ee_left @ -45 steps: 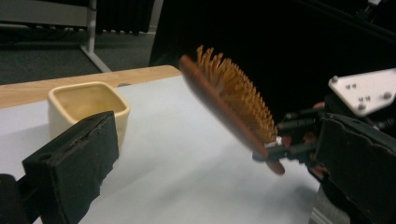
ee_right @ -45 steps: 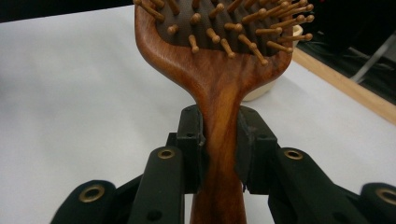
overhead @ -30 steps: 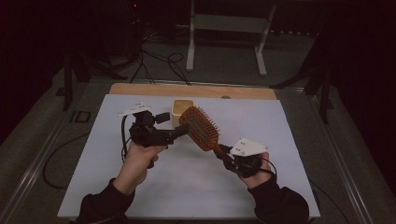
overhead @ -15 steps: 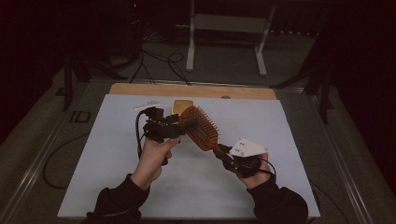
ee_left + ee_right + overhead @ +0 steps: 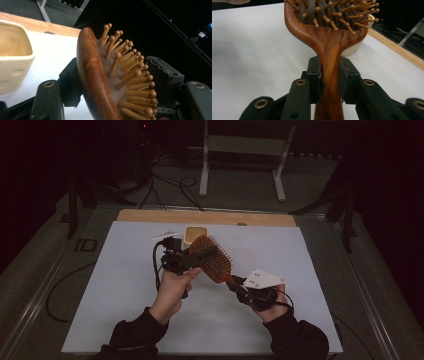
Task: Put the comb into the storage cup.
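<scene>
Near edge: both forearms come in low, dark sleeves.

Right gripper (image 5: 239, 282) is clamped on the handle of the hairbrush (image 5: 212, 257); in the right gripper view its pads (image 5: 315, 75) press the wooden neck from both sides. Brush is held off the table, head angled away toward the left gripper (image 5: 207, 254).

Left gripper's jaws have just been closing, with the brush head between them. In the left gripper view one jaw sits against the smooth wooden back and the other pad (image 5: 163, 77) is right at the bristle tips. Reads as pinching the head.

Surface: white sheet (image 5: 125, 285) covering most of the table, bare apart from a cream square cup (image 5: 194, 235) just beyond the brush head. Wooden strip (image 5: 150, 216) runs along the far edge of the sheet, metal table rim around that.

Beyond: dark room, grey floor, loose black cables (image 5: 165, 185) on the floor left of centre, a light metal stand (image 5: 242, 145) at the back.
</scene>
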